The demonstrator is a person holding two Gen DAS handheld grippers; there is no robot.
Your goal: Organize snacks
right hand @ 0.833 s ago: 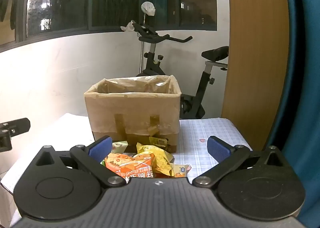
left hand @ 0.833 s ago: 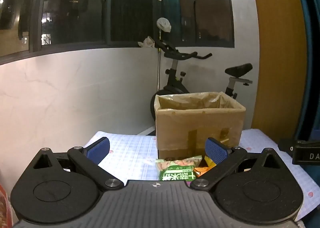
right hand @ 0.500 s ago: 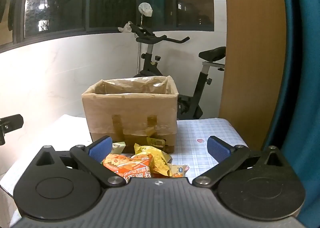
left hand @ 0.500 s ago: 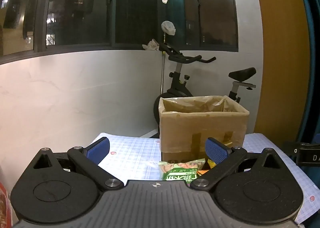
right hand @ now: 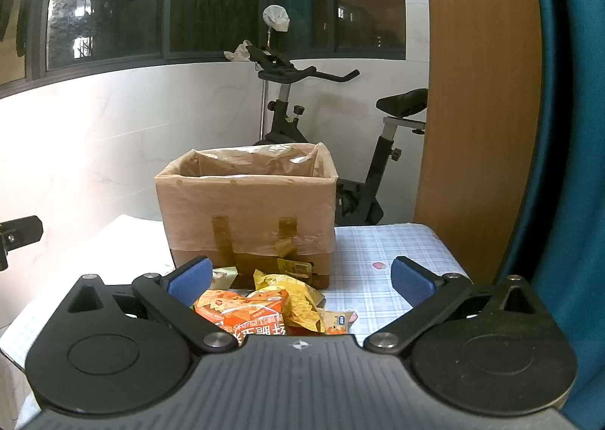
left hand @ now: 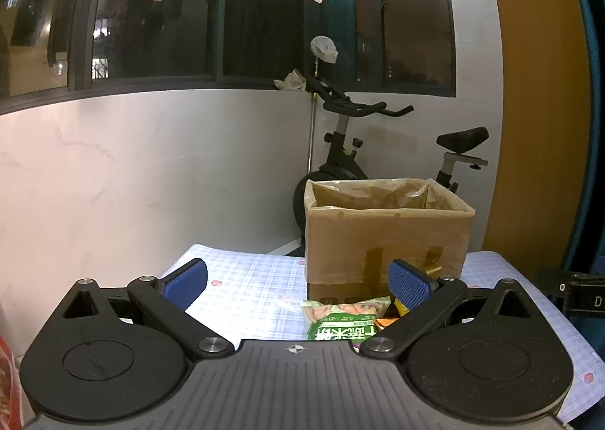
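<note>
Left gripper and right gripper both spread wide, holding nothing. Snack packets lie piled on the checked tablecloth just in front of the lined cardboard box; green packet at its front-left.

The green snack packet at lower centre of the left wrist view bears white Chinese characters, seen upside down. A "D" shows on the black device at the right edge. The orange packet carries inverted white characters
</note>
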